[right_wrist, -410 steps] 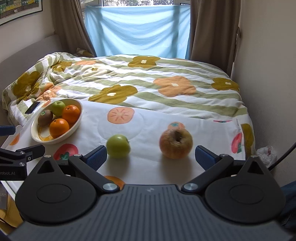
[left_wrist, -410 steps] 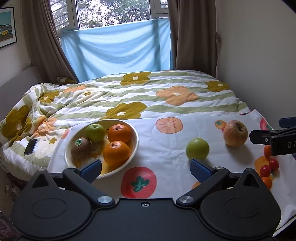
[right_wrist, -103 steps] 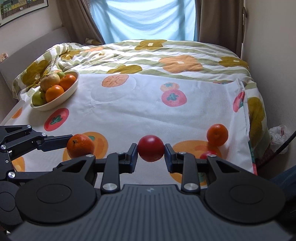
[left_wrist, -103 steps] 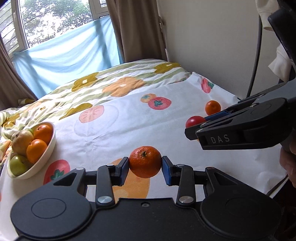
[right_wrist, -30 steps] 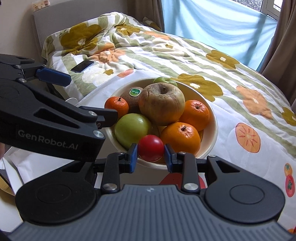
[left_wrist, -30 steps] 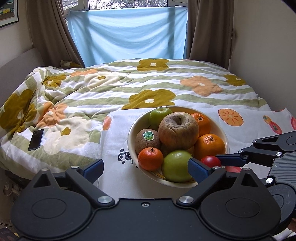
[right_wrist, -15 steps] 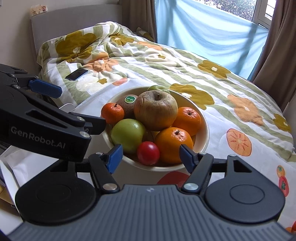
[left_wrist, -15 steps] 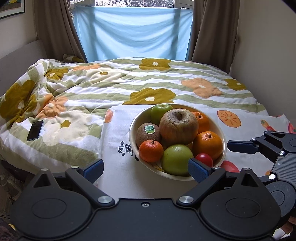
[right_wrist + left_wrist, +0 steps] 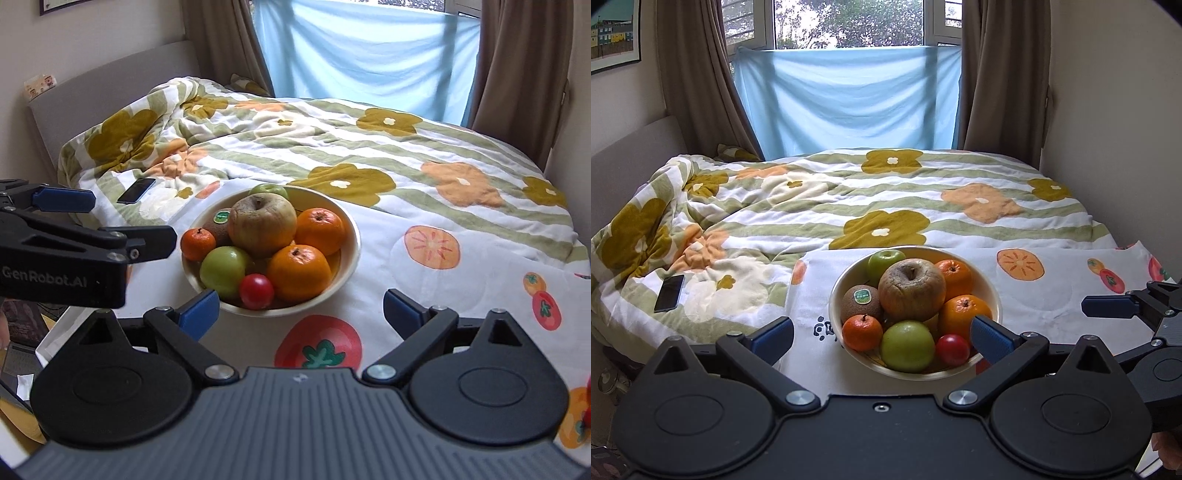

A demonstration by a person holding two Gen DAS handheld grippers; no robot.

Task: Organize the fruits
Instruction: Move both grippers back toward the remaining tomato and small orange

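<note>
A cream bowl (image 9: 991, 295) (image 9: 352, 236) on the fruit-print cloth holds a wrinkled brown apple (image 9: 911, 290) (image 9: 262, 225), two oranges, a kiwi (image 9: 860, 301), a green apple (image 9: 907, 345), a mandarin (image 9: 862, 332) (image 9: 198, 243) and a small red tomato (image 9: 952, 349) (image 9: 256, 291) at its near rim. My left gripper (image 9: 882, 334) hovers before the bowl. Its jaws are opening, with nothing gripped. My right gripper (image 9: 301, 310) sits back from the bowl's near-right side. Its jaws are also opening, and only cloth shows between the pads.
A dark phone (image 9: 669, 293) (image 9: 136, 190) lies on the flowered duvet (image 9: 886, 192) left of the bowl. The cloth (image 9: 424, 295) runs right toward a bare wall. Curtains and a blue sheet cover the window behind the bed.
The right gripper let go of the red tomato, which now rests in the bowl, and its jaws spread wide. Both grippers drew back and rose from the bowl.
</note>
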